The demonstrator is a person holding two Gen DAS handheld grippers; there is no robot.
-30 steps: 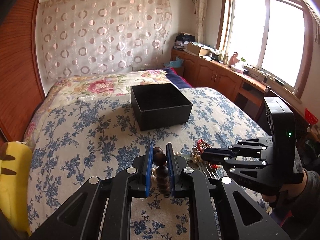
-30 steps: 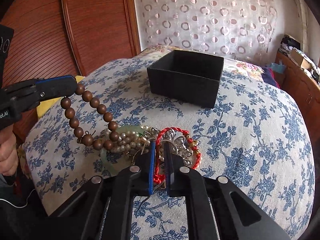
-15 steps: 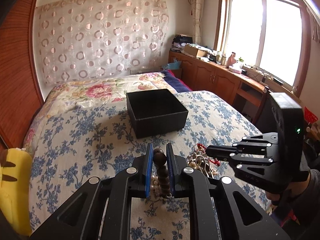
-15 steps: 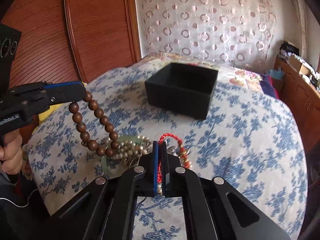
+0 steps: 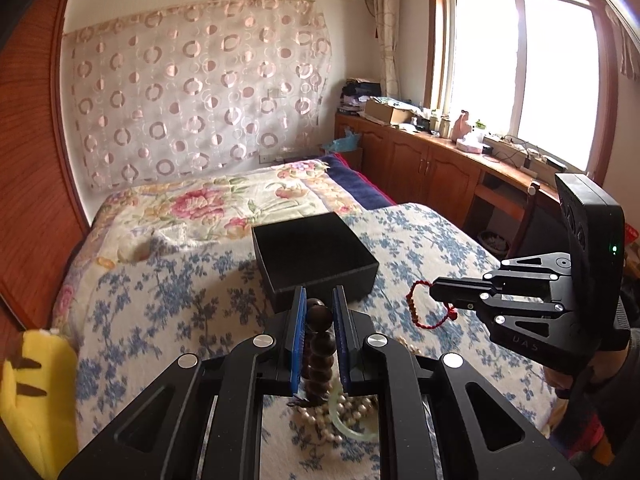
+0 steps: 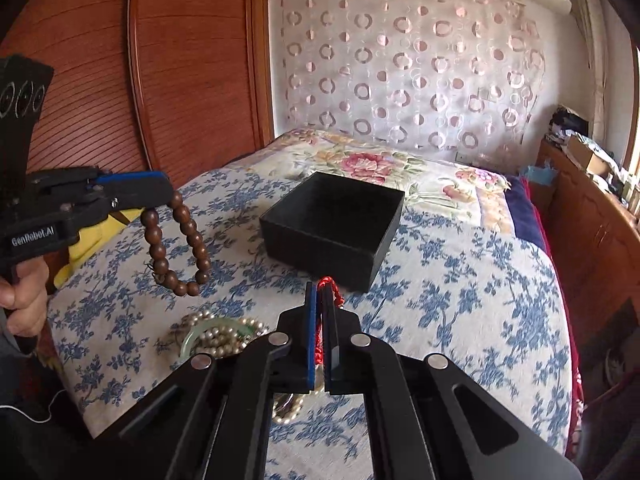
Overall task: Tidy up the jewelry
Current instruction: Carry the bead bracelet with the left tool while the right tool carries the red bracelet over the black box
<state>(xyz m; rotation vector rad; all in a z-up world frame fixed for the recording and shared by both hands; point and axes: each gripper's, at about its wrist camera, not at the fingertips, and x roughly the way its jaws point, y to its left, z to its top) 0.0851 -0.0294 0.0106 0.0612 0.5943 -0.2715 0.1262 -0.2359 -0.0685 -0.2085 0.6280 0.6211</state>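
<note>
left gripper (image 5: pixel 318 300): wooden bracelet (image 6: pixel 176 246) | right gripper (image 6: pixel 320 292): red bracelet (image 5: pixel 426 306)

Legible text, right wrist view: white lettering "GenRobot.AI" on the side of the black left hand-held gripper (image 6: pixel 132 194), printed on its body near the person's hand.

Left wrist view: faint embossed letters, apparently "DAS", on the lower black plate of the right hand-held gripper (image 5: pixel 434 292); reading uncertain.

No other text, numbers or labels can be made out in either view; items on the far wooden cabinet are too small to read.
</note>
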